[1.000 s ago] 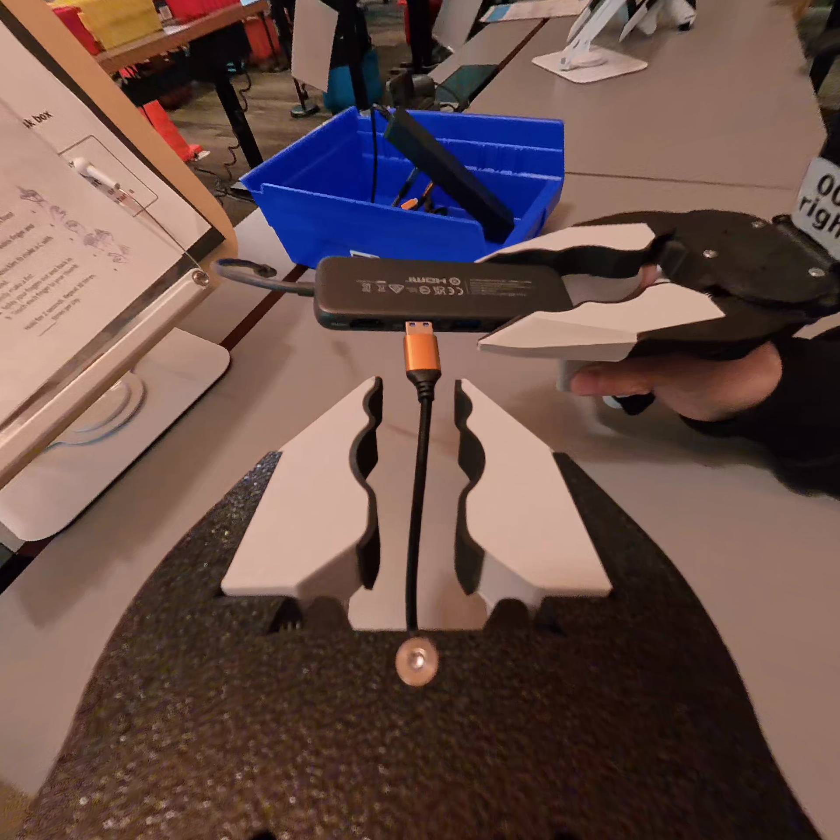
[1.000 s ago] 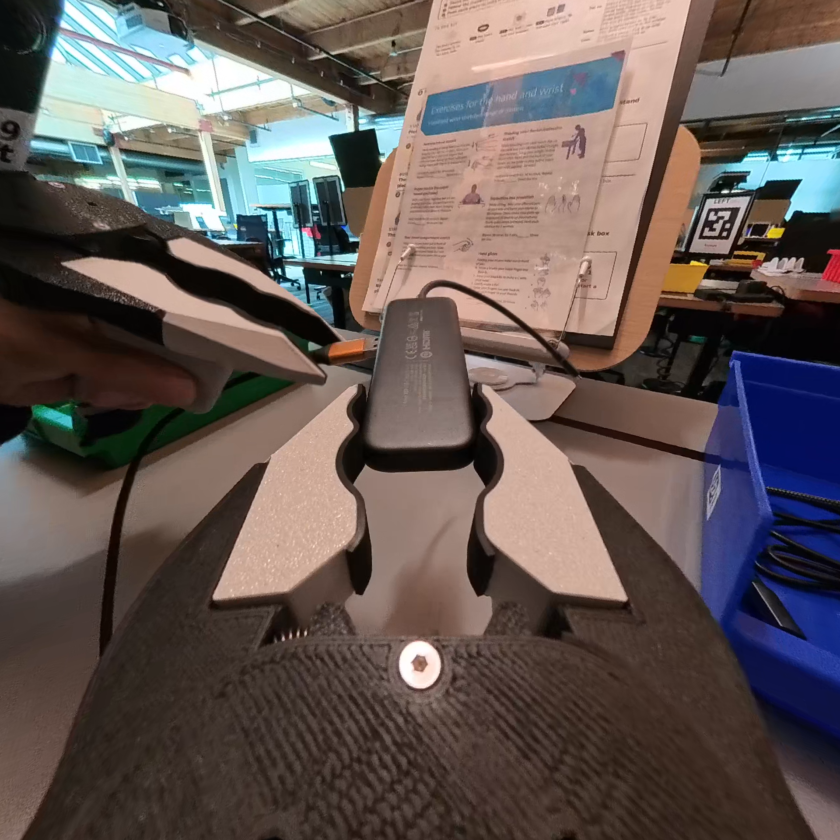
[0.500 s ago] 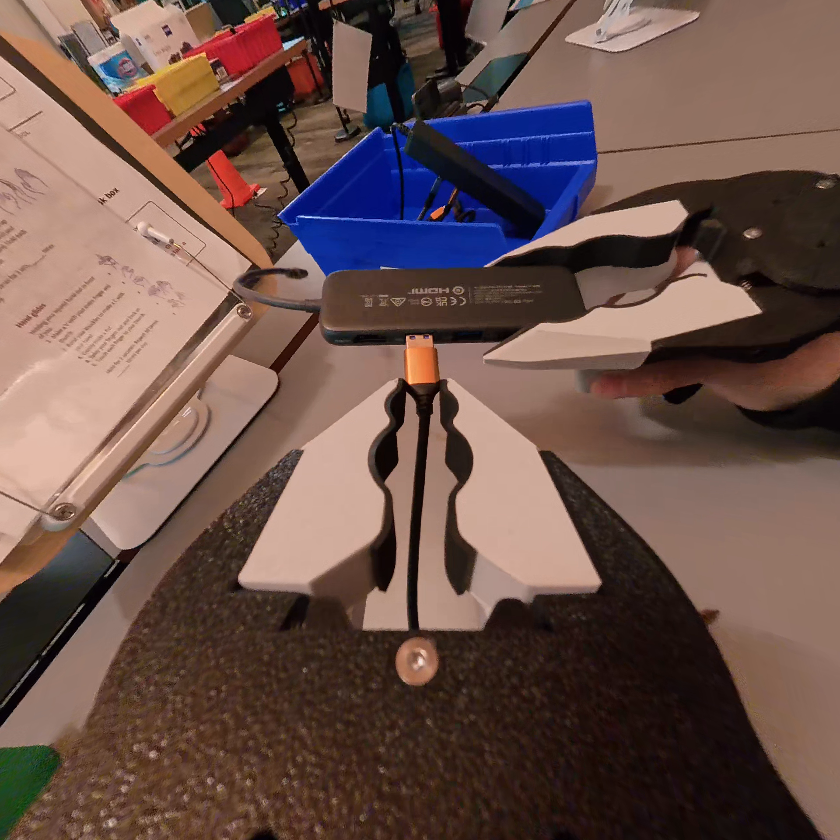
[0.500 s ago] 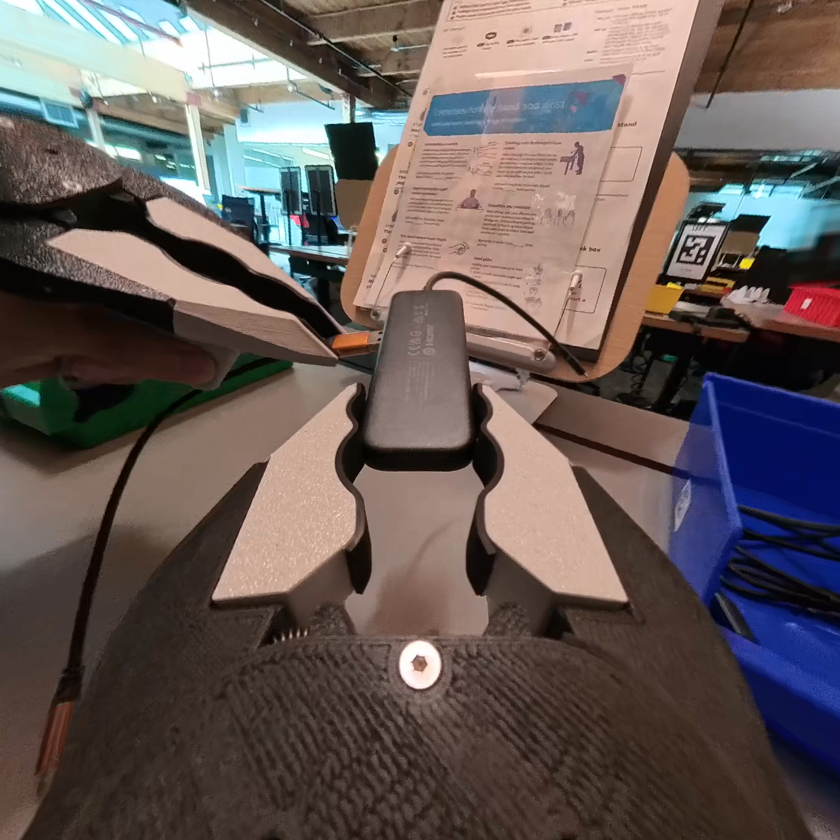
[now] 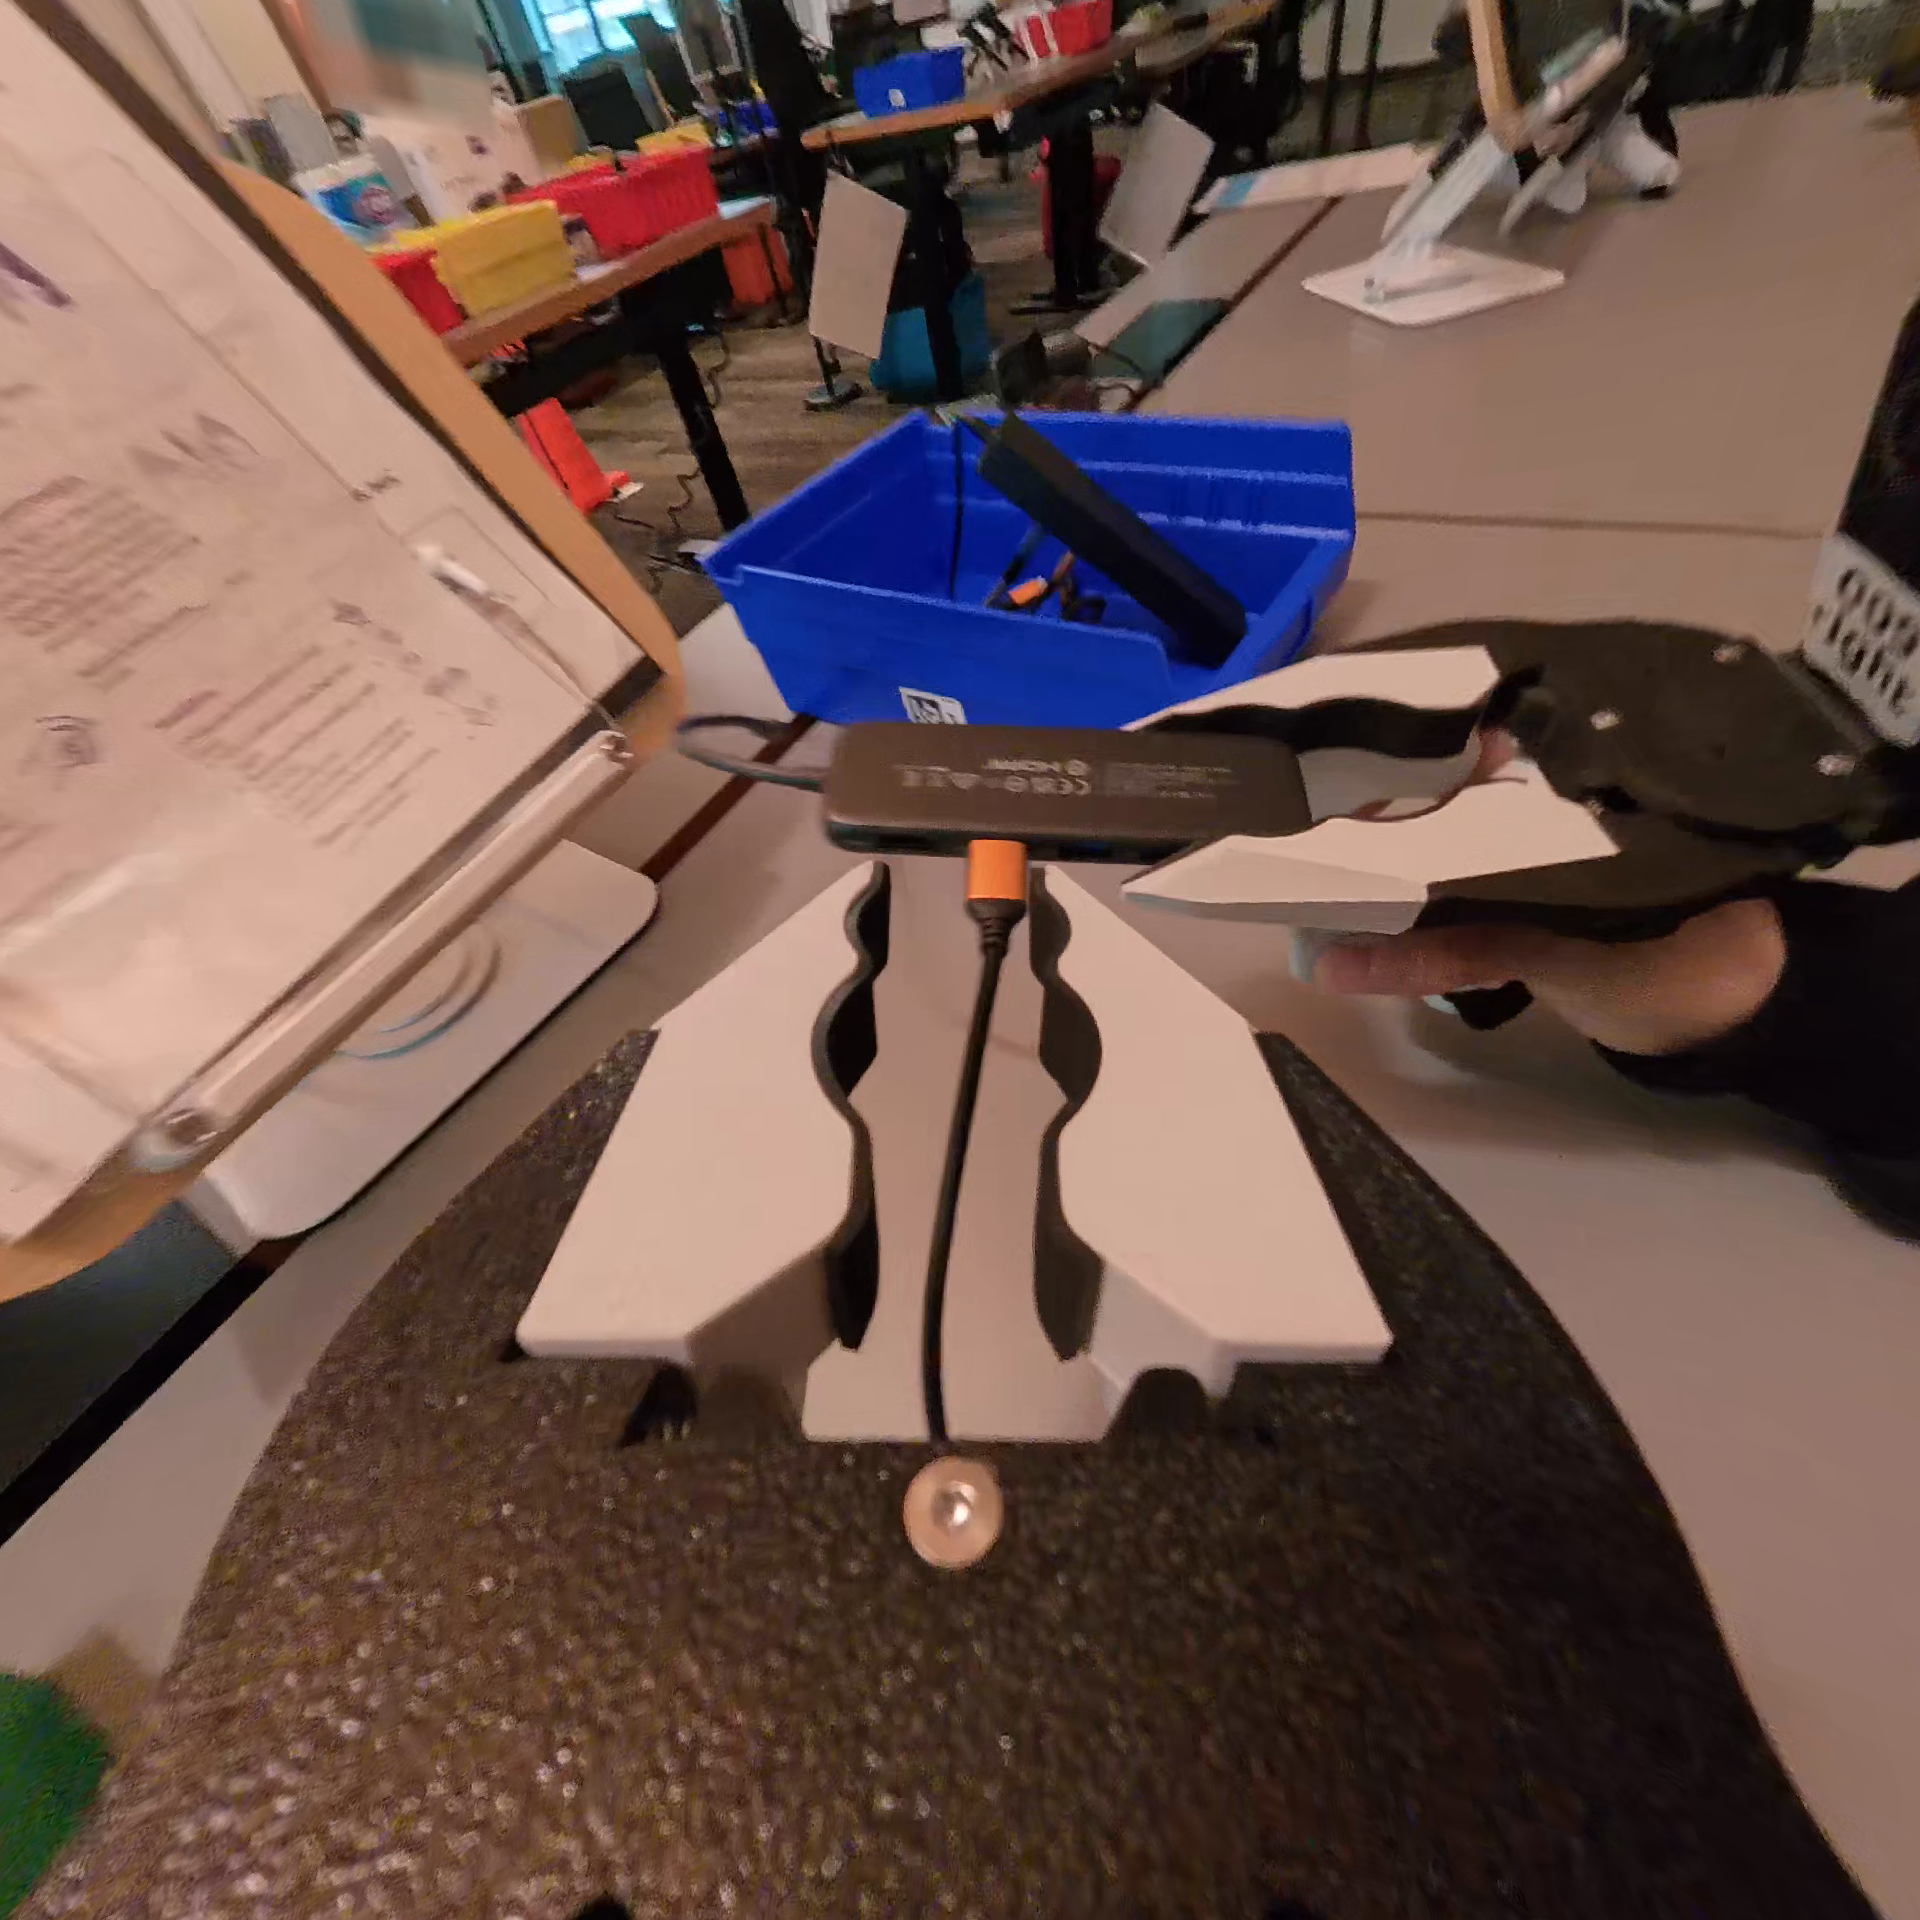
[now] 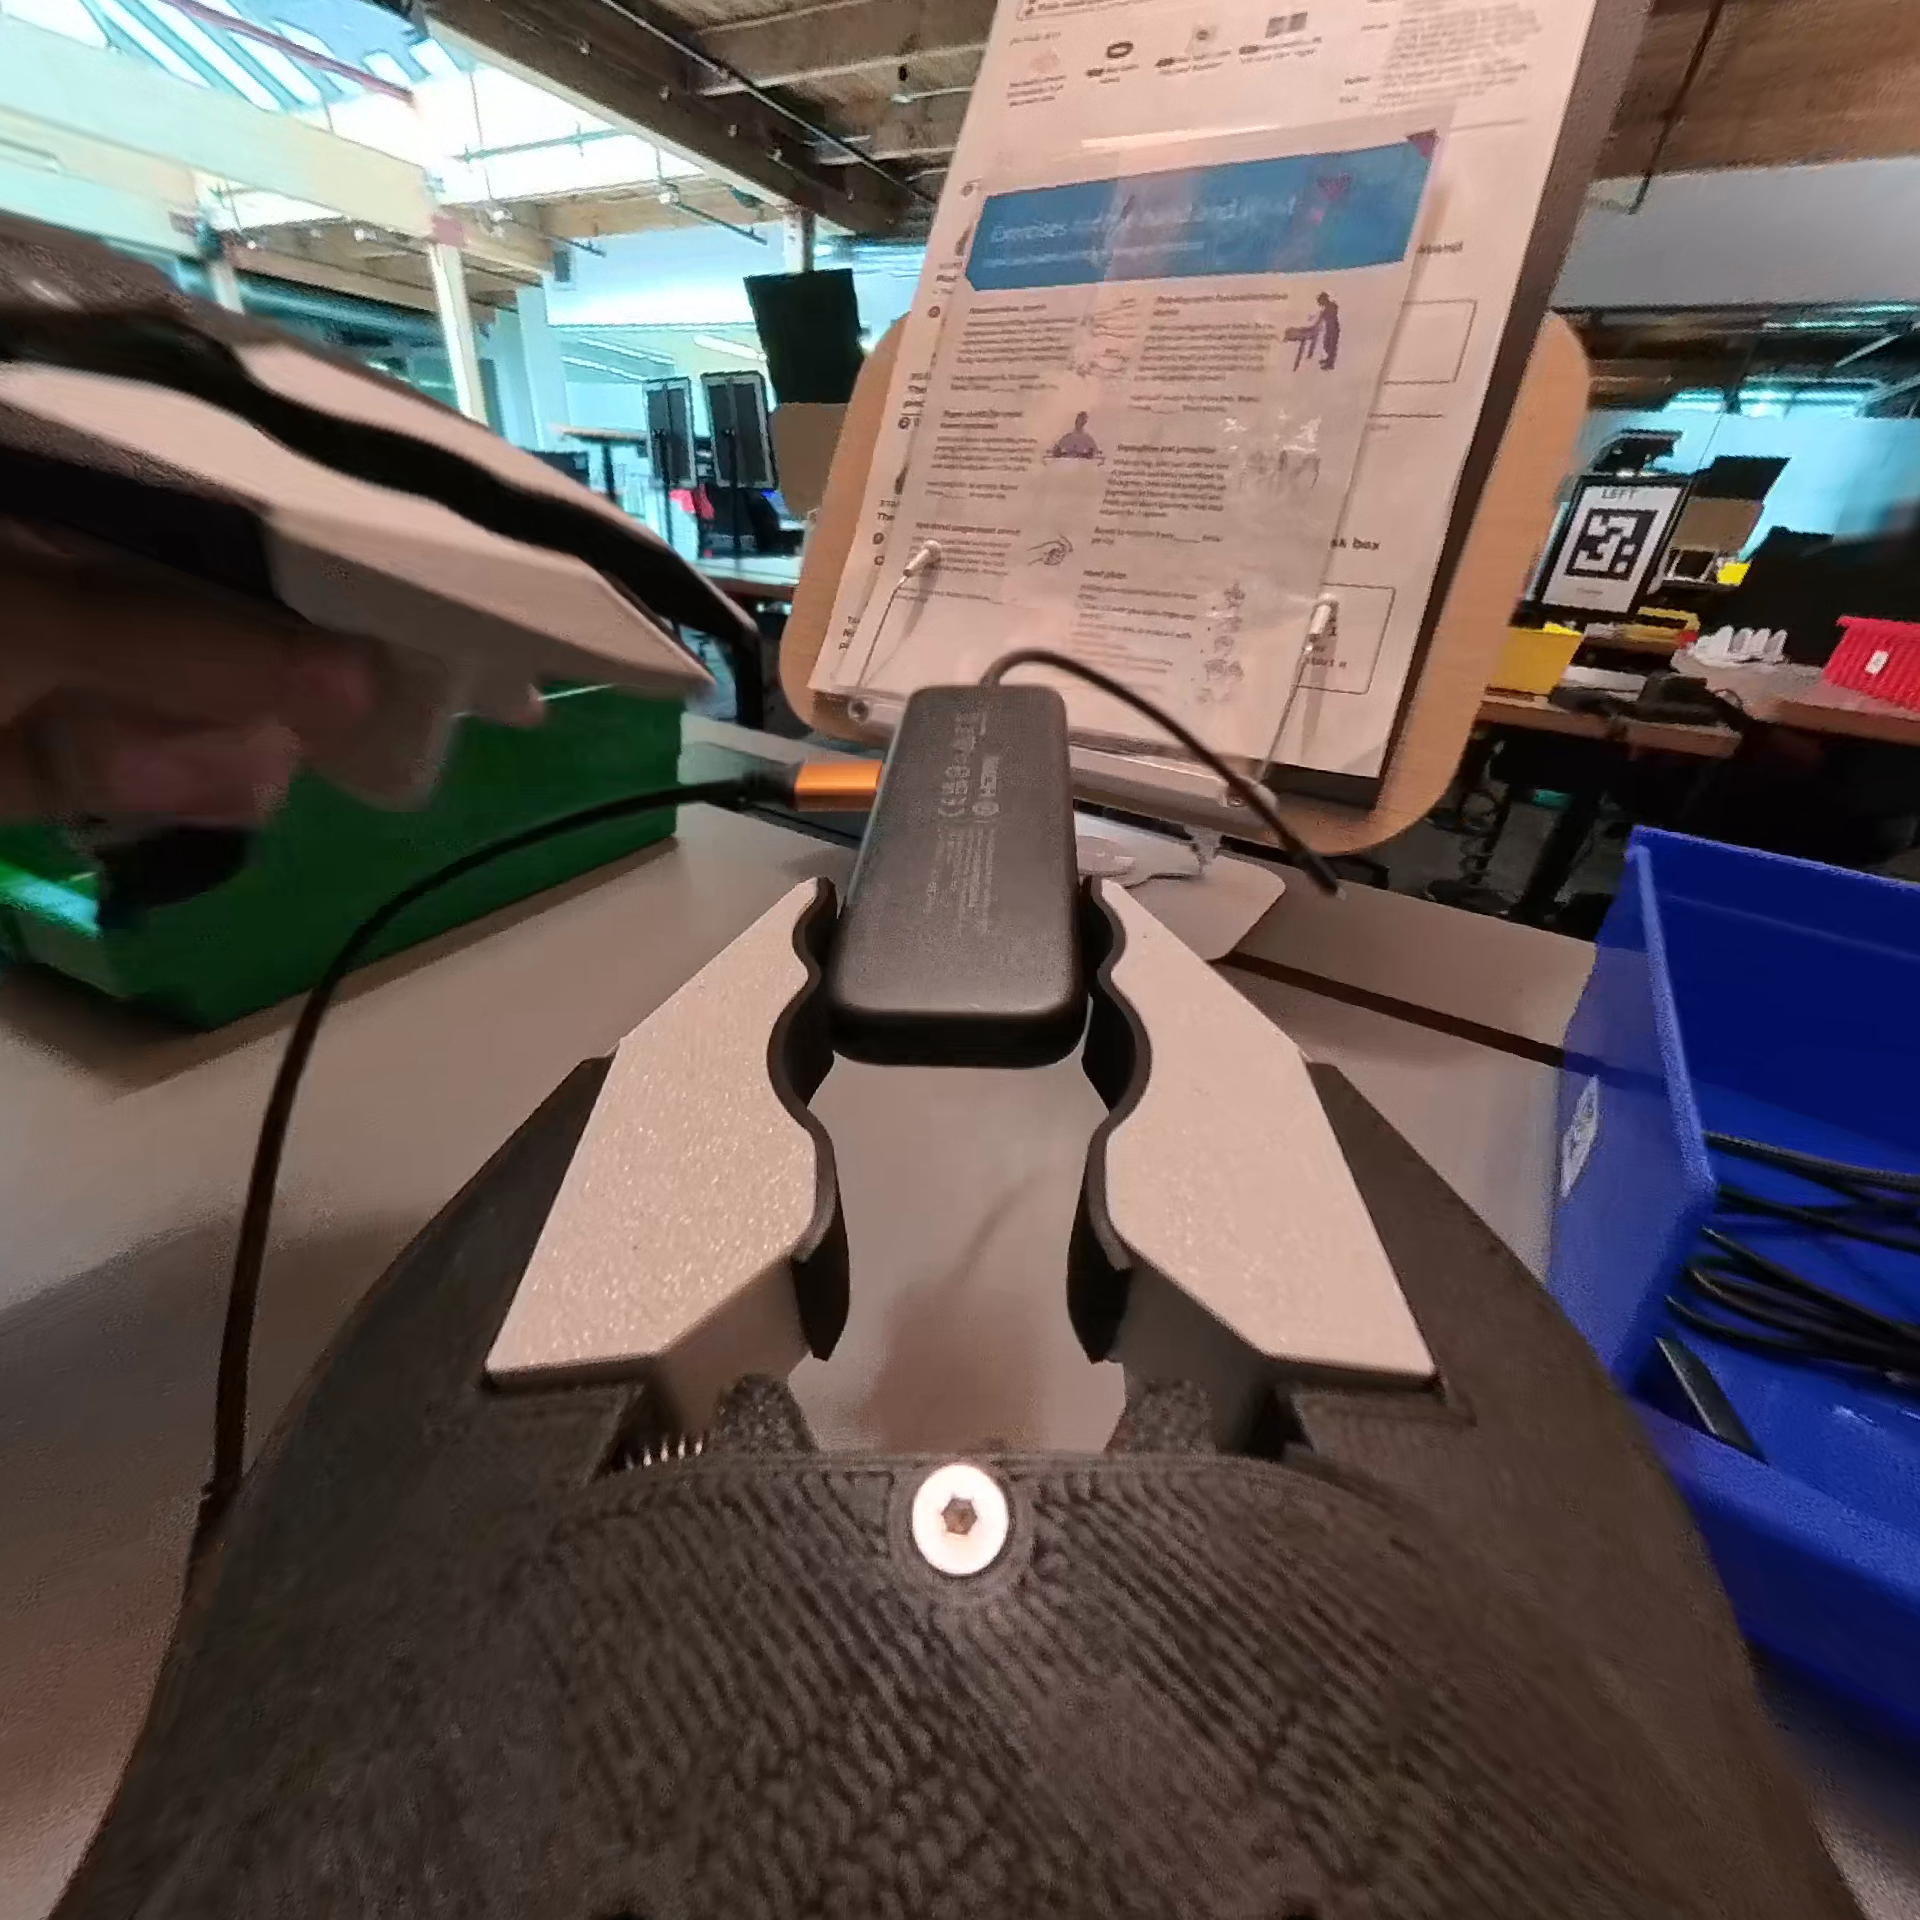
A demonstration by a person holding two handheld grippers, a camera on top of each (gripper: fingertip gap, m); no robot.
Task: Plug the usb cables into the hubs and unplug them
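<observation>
Left wrist view: left tongs (image 5: pixel 961 894) apart, w/ black cable (image 5: pixel 961 1143) running btwn fingers untouched; its orange plug (image 5: pixel 997 871) sits in the hub's (image 5: pixel 1060 784) near edge at 12 o'clock. Right tongs (image 6: pixel 961 925) clamp hub's near end, above the tabletop (image 5: pixel 1558 468). Blue bin (image 5: pixel 1039 582) behind, w/ another hub leaning inside.

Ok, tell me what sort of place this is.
Probably an open workshop or lab: long work tables, stacked red and yellow storage bins, an exposed-beam ceiling, and a printed marker tag on a stand.
</observation>
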